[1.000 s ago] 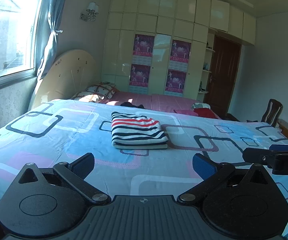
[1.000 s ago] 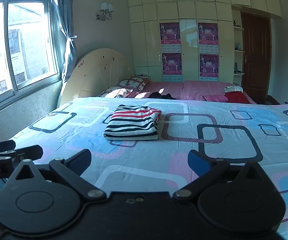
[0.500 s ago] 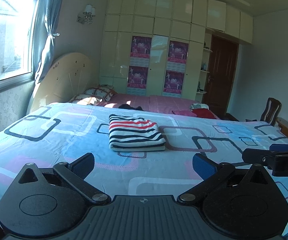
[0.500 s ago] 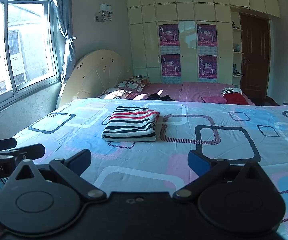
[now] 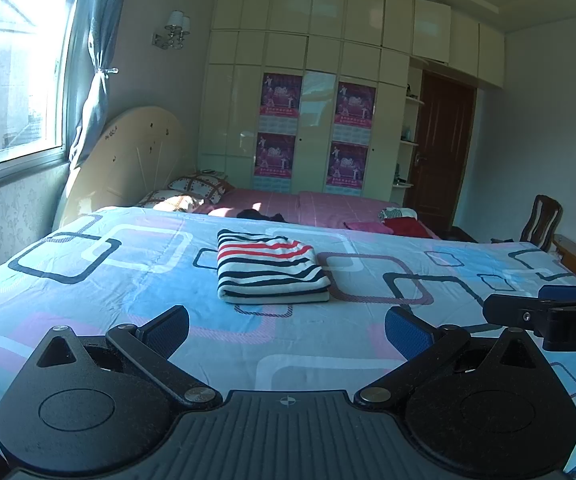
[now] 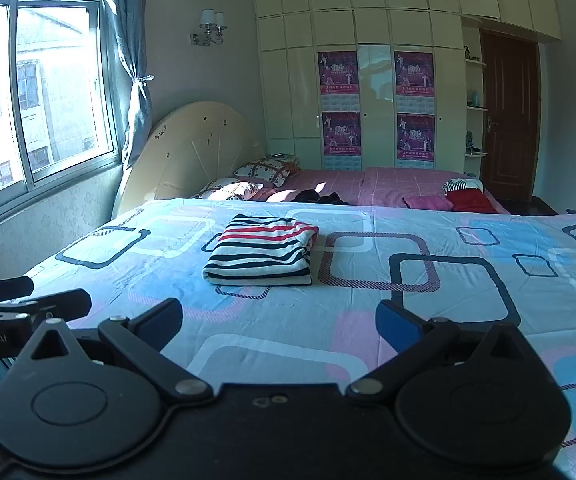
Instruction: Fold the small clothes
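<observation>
**Striped top folded, both grippers off it**

The striped garment (image 5: 268,266) sits folded into a neat rectangle in the middle of the bed (image 5: 88,280), flat on the blue-and-pink sheet with the square pattern. The left hand-held gripper (image 5: 287,330) hangs near the sheet's close edge with its jaws spread wide and nothing between them. Same story for the right hand-held gripper (image 6: 280,326): jaws apart, empty, well short of the garment. Each one pokes into the edge of the other's view. Further back there's a pink bed (image 6: 368,188) with pillows (image 6: 264,170) and some more clothes (image 6: 468,200) on it.
</observation>
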{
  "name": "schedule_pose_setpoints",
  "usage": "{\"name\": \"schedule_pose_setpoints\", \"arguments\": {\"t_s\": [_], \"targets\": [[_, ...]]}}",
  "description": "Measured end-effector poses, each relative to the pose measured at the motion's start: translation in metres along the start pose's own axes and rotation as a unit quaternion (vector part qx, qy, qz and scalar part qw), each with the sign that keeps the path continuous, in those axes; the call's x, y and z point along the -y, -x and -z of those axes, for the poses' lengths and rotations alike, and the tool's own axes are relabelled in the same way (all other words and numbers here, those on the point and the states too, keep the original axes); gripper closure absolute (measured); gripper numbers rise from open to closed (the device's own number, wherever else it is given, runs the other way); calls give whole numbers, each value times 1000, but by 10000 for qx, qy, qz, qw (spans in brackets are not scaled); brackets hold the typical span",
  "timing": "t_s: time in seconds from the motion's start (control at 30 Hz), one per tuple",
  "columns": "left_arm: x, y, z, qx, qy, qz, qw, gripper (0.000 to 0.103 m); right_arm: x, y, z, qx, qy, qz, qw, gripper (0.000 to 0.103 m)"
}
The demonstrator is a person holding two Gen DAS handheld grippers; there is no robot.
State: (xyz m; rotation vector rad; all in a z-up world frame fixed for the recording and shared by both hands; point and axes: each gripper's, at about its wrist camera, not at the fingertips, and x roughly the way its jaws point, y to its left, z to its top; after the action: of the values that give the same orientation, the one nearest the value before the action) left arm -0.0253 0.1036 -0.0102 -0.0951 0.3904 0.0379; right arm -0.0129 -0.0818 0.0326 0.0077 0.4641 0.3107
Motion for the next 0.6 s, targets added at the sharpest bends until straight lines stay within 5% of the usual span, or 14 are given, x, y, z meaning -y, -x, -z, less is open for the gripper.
{"name": "schedule_pose_setpoints", "arguments": {"t_s": [0.6], "targets": [[0,0,-2,-11,-31,-7,10000,0,3,-1,-1,40,12,-1,10000,1]]}}
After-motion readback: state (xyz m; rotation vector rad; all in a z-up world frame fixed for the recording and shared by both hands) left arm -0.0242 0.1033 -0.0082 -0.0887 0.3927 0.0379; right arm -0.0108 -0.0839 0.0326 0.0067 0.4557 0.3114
